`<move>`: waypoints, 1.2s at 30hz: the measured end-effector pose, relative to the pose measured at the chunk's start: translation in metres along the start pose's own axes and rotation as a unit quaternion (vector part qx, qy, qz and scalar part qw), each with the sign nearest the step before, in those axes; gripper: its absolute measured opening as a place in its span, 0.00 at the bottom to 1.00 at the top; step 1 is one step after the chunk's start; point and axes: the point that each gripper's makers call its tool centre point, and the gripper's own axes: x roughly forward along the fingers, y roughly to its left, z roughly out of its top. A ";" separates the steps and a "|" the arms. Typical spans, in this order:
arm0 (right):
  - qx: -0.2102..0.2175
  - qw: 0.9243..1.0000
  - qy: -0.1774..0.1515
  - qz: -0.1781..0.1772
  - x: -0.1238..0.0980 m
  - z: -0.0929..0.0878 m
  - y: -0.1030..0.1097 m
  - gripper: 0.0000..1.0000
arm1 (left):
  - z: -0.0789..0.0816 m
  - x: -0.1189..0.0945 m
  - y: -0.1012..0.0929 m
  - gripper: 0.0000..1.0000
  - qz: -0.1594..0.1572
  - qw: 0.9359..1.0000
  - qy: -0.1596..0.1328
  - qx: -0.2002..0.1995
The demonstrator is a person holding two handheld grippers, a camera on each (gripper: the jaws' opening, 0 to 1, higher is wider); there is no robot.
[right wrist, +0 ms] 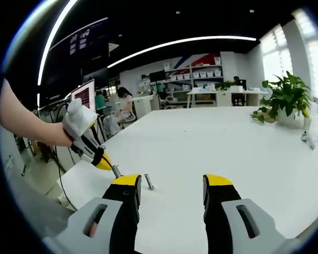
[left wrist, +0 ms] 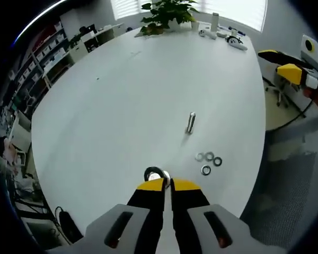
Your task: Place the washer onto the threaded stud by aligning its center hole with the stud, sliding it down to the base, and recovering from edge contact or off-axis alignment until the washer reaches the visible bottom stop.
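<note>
The left gripper had its fingers pressed together on a washer, which stood out past the yellow tips above the white surface. By the look of it the pickup was done and the carry to the stud was in hand. The stud stood upright farther out and slightly right, well apart from the washer. Next the hole needed centring over the stud's top with the washer held level, before any slide down.

Right of the stud and nearer, four spare washers lay in a loose cluster.

The right gripper had its fingers spread with nothing between them, and hung over the surface edge. In its view the stud showed small between the fingertips, with the left gripper to its left.

The washer's near edge was hidden by the tips, so the depth of the grip was unclear. The stud's threads and bottom stop were too small to make out.
</note>
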 end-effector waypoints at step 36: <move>0.009 1.000 0.004 -0.005 -0.001 -0.004 -0.005 0.49 | 0.011 0.011 0.014 0.00 0.037 0.998 -0.023 0.043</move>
